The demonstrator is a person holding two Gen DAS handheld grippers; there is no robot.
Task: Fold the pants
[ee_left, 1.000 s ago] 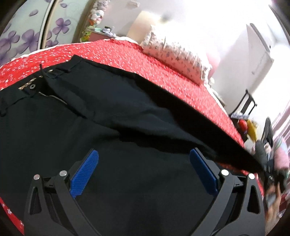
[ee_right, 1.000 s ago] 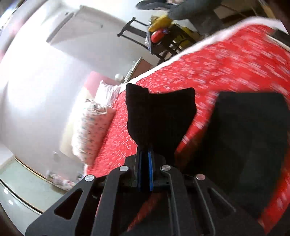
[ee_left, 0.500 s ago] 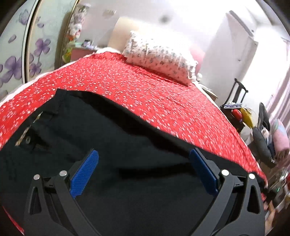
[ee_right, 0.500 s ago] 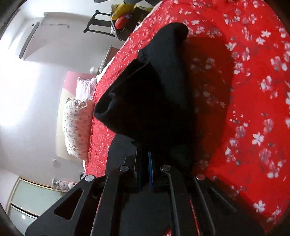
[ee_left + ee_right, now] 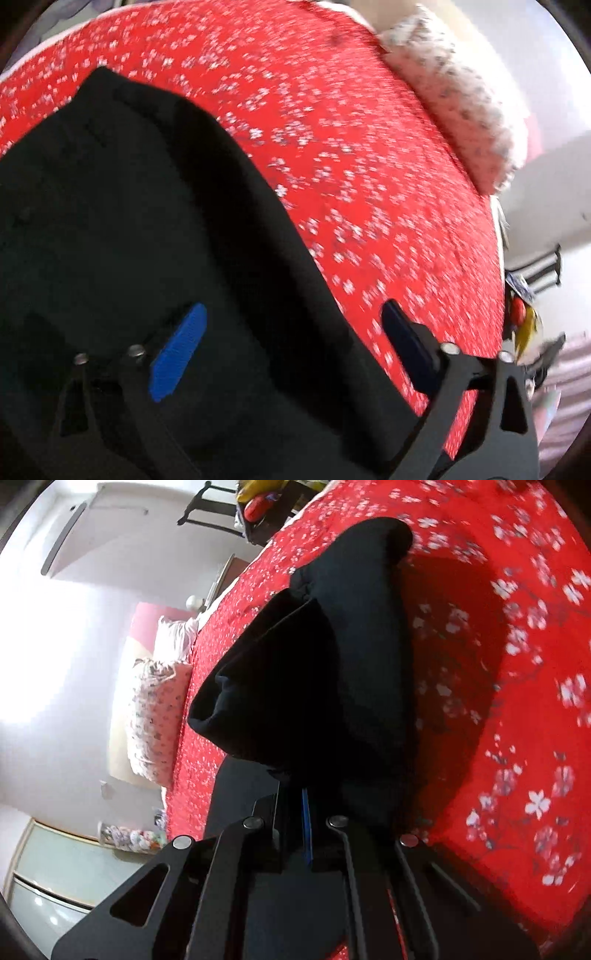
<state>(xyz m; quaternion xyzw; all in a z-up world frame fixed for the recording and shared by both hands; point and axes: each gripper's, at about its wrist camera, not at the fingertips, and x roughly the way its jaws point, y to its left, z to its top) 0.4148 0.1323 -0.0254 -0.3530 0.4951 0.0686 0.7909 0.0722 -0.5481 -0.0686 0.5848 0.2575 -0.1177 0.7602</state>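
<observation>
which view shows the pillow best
The right wrist view: the floral pillow sits at the head of the red bedspread, fairly sharp and nearly whole. The left wrist view shows the same pillow at the top right, smeared by motion blur and washed out by bright light.

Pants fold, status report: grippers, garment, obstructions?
Left gripper open, fingers just narrowed, straddling pants edge. Right gripper shut on bunched pants. Nothing blocking.

— Underneath? Red bedspread (image 5: 369, 184) with small white blossoms, filling centre and upper frame.
— On it? Black pants (image 5: 129, 221) spread lower left; floral pillow (image 5: 454, 92) at upper right, against the far edge.
</observation>
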